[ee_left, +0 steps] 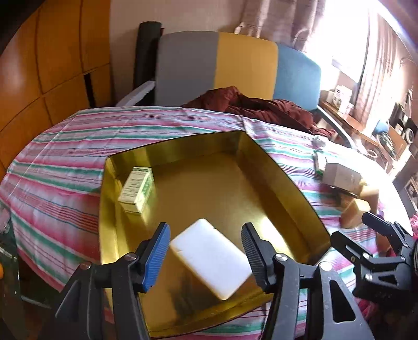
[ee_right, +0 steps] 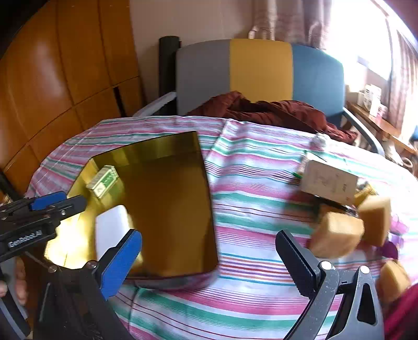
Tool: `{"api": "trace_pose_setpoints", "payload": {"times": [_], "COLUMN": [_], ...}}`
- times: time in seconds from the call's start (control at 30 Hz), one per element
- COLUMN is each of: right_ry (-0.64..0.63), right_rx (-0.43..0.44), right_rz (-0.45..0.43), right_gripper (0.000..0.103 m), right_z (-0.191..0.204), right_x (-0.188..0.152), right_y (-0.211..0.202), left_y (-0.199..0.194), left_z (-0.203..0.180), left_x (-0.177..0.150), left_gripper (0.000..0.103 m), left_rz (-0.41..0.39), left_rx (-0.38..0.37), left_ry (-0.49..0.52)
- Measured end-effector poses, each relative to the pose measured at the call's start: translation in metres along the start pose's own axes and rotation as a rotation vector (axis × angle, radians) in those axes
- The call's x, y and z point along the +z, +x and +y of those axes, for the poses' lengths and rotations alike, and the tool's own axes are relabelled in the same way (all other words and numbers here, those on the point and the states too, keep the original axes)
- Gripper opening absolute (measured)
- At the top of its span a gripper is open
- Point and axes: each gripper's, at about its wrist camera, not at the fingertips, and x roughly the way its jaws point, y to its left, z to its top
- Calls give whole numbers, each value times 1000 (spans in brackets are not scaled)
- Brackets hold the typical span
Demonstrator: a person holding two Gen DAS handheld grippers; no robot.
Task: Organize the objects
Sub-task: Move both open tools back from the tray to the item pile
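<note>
Left gripper (ee_left: 205, 257) tilted down over shallow gold metal tray (ee_left: 295, 183), jaws apart around flat white rectangular block (ee_left: 209, 257) without touching; right gripper (ee_right: 209, 264) open, empty, above striped tabletop (ee_right: 248, 198)

Striped tabletop with a chair, curtains and wood panels behind

A striped cloth (ee_left: 65, 146) of pink, green and white covers the tabletop. Behind it stands a chair (ee_left: 243, 62) with a grey, yellow and blue back, a crumpled dark red cloth (ee_left: 261, 107) lying on its seat. Orange-brown wood panels (ee_left: 52, 52) fill the left wall; curtains (ee_right: 287, 21) hang beside a bright window (ee_left: 344, 34), and a cluttered shelf (ee_left: 347, 117) runs below.
</note>
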Motion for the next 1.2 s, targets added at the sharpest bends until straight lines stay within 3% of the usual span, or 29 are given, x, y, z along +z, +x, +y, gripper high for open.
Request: {"api": "trace_pose_setpoints", "payload": {"times": [0.27,0.53,0.83,1.03,1.13,1.2], "right_ry": [78,256,372,446,463,433], "right_rx": [-73,-170,-326,-400,-437,-445], "right_rz": [33,74,31,16,51,124], "right_gripper": [103,103,103,103,103,103], "right_z": [-56,-143,-220,-257,-273,-280], "right_x": [-8,-22,-20,-20,-22,-22], "right_y": [-12,-40,-76,-91,-92,-86], "left_y": [4,12,25,37,42,45], "left_z": [-42,-94,-153,-184,-197,-204], "left_x": [5,5,9,16,16,15], "left_gripper": [59,66,74,75,75,75], "left_rz": [23,54,89,112,122,133], "left_rx": [-93,-173,-264,-295,-299,-308], "left_ry": [100,221,344,375,402,415]}}
